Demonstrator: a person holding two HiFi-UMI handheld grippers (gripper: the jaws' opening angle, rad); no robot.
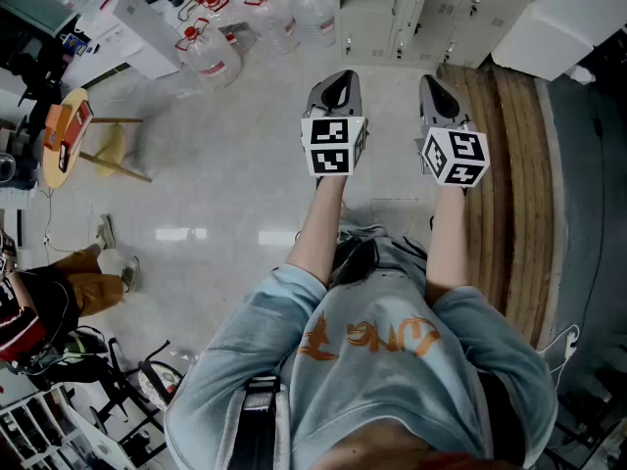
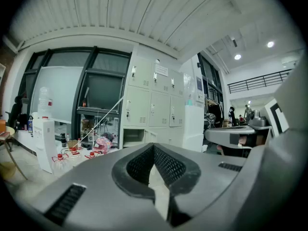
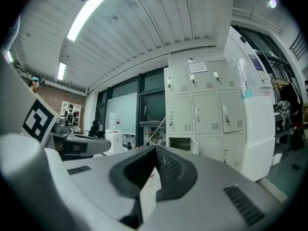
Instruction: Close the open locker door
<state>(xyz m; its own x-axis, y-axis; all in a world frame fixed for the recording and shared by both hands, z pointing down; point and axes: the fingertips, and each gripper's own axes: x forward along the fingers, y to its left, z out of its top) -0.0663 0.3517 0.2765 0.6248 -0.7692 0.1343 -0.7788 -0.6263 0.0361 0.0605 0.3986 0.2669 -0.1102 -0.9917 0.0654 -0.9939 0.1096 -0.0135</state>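
Nothing done yet, the locker door (image 3: 196,147) mid-frame is wide open and well away. Left gripper (image 1: 334,84) and right gripper (image 1: 437,88) are both pinched closed and empty.

Lockers (image 3: 202,112): painted metal, smooth, matt.
Floor (image 1: 225,194): polished, glossy, reflective.
Fingers (image 2: 169,165): ribbed, matt, rubbery.
Jugs (image 1: 211,52): clear plastic.
Planks (image 1: 509,164): grained wood.
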